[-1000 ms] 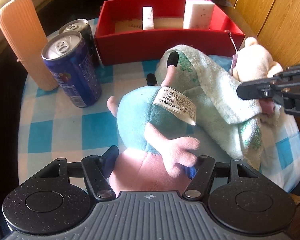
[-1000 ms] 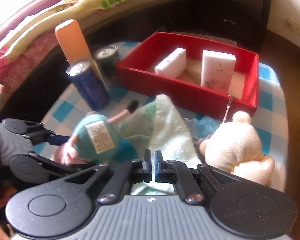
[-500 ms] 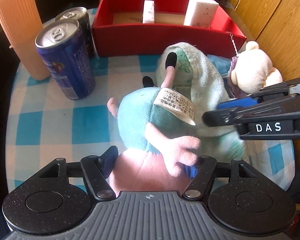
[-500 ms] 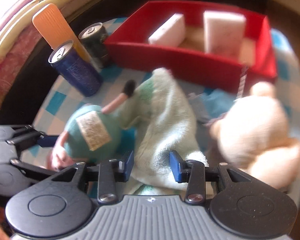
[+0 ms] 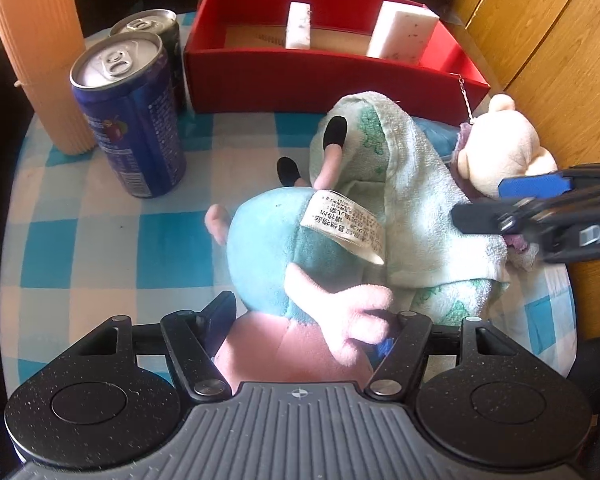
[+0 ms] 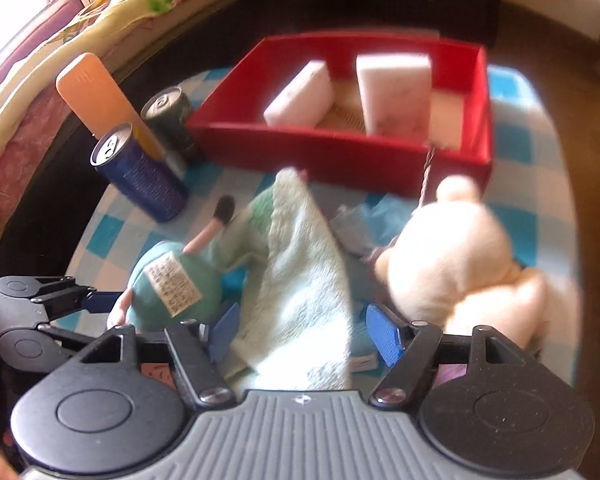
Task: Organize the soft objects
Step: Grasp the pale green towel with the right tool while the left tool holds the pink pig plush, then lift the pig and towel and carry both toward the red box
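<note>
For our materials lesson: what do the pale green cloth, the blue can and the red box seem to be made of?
Pale green cloth: probably cotton terry, given its looped, fuzzy, matte pile. Blue can: metal, likely aluminium, with a shiny silver pull-tab lid and glossy printed wall. Red box: seemingly cardboard, with thin, straight, matte walls.

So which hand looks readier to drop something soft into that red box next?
Probably the left gripper: it is shut on the pig plush. The right gripper is open around the green towel, gripping nothing yet. The red box has room.
</note>
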`<state>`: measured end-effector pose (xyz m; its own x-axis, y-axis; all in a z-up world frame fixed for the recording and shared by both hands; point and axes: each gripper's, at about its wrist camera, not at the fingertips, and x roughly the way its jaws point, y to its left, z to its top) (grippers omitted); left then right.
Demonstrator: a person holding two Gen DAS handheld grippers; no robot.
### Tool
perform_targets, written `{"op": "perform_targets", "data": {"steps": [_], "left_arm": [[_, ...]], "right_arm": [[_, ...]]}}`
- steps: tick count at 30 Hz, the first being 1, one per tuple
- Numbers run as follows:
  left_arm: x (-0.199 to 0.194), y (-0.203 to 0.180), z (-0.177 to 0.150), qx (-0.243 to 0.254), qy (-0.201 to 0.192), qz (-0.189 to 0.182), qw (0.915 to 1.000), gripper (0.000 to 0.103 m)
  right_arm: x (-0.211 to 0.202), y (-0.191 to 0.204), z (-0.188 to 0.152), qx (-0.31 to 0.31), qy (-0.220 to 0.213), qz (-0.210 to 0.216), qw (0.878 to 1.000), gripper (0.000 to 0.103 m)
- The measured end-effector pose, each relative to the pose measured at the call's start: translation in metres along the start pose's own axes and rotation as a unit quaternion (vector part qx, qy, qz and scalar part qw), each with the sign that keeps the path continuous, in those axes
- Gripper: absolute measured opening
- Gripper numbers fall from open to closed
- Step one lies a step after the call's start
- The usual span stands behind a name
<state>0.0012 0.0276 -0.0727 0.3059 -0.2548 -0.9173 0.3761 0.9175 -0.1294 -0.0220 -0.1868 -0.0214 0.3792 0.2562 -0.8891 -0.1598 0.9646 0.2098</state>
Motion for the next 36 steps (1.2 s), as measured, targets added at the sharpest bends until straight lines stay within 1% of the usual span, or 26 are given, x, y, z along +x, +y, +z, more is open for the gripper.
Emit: {"op": "perform_targets", "data": {"steps": [1,3,4,5,7,10,11,13,14,15,18,23,28,36], "left_arm": [[0.001,0.000,0.000,0.003,0.000,0.001,1.0000,0.066],[0.003,0.000,-0.001,0.003,0.002,0.007,1.0000,0.064],[0.006,0.000,-0.003,0.007,0.003,0.014,0.9999,0.064],[0.007,-0.001,-0.004,0.011,0.001,0.021,0.9997,0.064],[0.003,0.000,-0.005,0.007,-0.002,0.012,0.9999,0.061],[-0.003,0.007,-0.003,-0.018,-0.009,-0.020,0.9996,0.060],[-0.006,0.010,-0.002,-0.029,-0.013,-0.039,0.9988,0.060],[-0.012,0.014,0.001,-0.052,-0.020,-0.085,0.9948,0.060],[-0.015,0.014,0.003,-0.059,-0.024,-0.099,0.9931,0.060],[-0.019,0.015,0.004,-0.063,-0.030,-0.106,0.9919,0.060],[-0.027,0.018,0.009,-0.081,-0.045,-0.124,0.9879,0.060],[-0.047,0.023,0.021,-0.096,-0.083,-0.129,0.9834,0.060],[-0.063,0.020,0.039,-0.102,-0.114,-0.134,0.9791,0.060],[-0.068,0.008,0.066,-0.093,-0.142,-0.129,0.9770,0.060]], "right_arm": [[0.007,0.003,0.000,-0.003,0.017,-0.008,1.000,0.056],[0.026,0.011,-0.007,-0.009,0.045,-0.001,0.999,0.054],[0.033,0.013,-0.011,-0.007,0.052,0.010,0.999,0.039],[0.037,0.017,-0.014,-0.010,0.058,0.015,0.998,0.015],[0.034,0.023,-0.017,-0.021,0.049,0.016,0.998,0.000],[0.010,0.025,-0.012,-0.024,0.010,0.022,0.999,0.000],[0.002,0.023,-0.011,-0.017,-0.002,0.032,0.999,0.000],[-0.012,0.016,-0.007,0.010,-0.018,0.068,0.997,0.000],[-0.018,0.012,-0.005,0.021,-0.024,0.086,0.996,0.000],[-0.023,0.009,-0.004,0.030,-0.032,0.098,0.994,0.000],[-0.038,0.006,-0.001,0.044,-0.053,0.118,0.991,0.000],[-0.059,0.009,0.008,0.053,-0.095,0.135,0.985,0.000],[-0.073,0.008,0.020,0.057,-0.132,0.141,0.980,0.000],[-0.091,0.008,0.037,0.054,-0.179,0.146,0.971,0.000]]}}
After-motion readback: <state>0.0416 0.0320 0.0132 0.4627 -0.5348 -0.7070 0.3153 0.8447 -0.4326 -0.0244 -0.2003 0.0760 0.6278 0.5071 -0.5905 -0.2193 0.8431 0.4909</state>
